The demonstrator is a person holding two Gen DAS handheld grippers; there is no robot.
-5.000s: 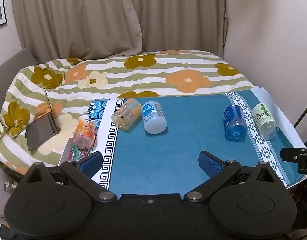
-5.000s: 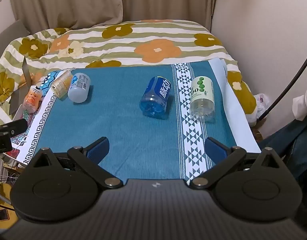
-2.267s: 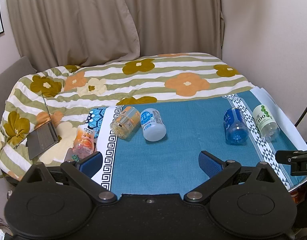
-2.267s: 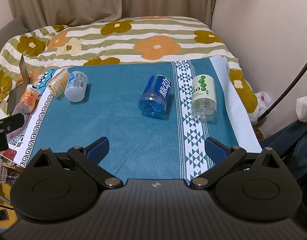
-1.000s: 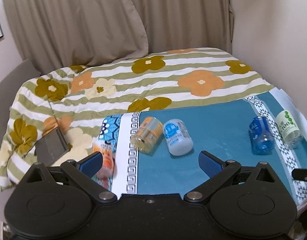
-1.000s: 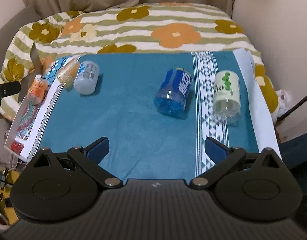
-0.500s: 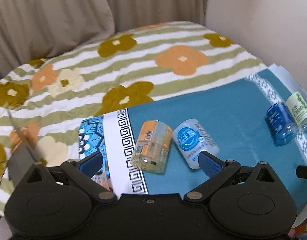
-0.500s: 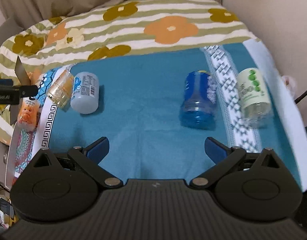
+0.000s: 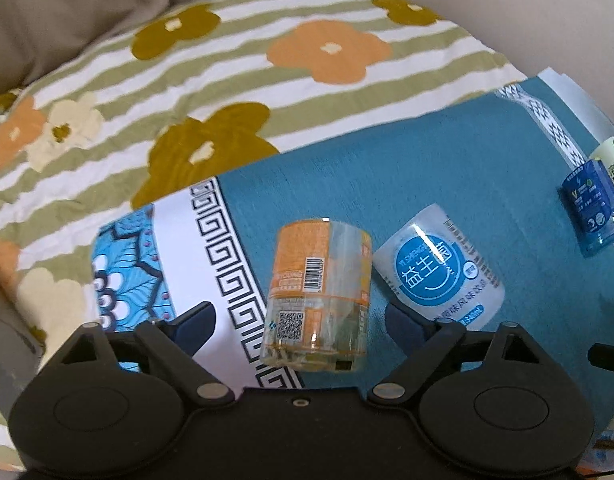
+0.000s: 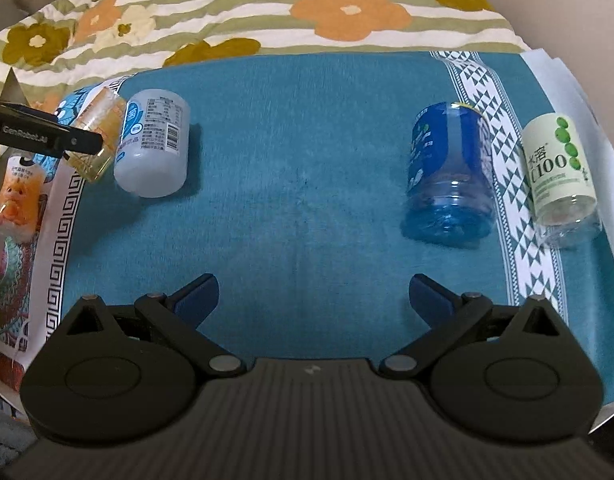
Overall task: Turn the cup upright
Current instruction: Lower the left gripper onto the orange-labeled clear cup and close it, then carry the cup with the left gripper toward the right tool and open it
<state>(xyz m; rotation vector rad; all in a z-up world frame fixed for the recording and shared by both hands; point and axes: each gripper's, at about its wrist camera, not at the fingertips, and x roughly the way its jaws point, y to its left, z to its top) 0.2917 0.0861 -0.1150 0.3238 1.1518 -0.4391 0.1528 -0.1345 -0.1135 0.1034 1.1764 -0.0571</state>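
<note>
Several plastic cups lie on their sides on a teal cloth (image 10: 299, 152). In the left wrist view my open left gripper (image 9: 303, 320) straddles the orange-labelled clear cup (image 9: 319, 292), with its fingers either side and not touching. A white cup with a blue label (image 9: 439, 268) lies just right of it. In the right wrist view my right gripper (image 10: 313, 294) is open and empty over bare cloth. A blue cup (image 10: 447, 176) and a green-labelled cup (image 10: 559, 176) lie ahead to its right. The left gripper's finger (image 10: 43, 136) shows at the far left by the orange cup (image 10: 97, 132).
A small peach-coloured cup (image 10: 19, 200) lies at the cloth's left edge on a patterned border. A flowered striped blanket (image 9: 227, 60) covers the bed behind. A wall stands to the right and the cloth's right edge is near the green-labelled cup.
My left gripper has moved forward and down to the orange-labelled cup, which now sits between its open fingers. My right gripper has moved forward and lower over the cloth.
</note>
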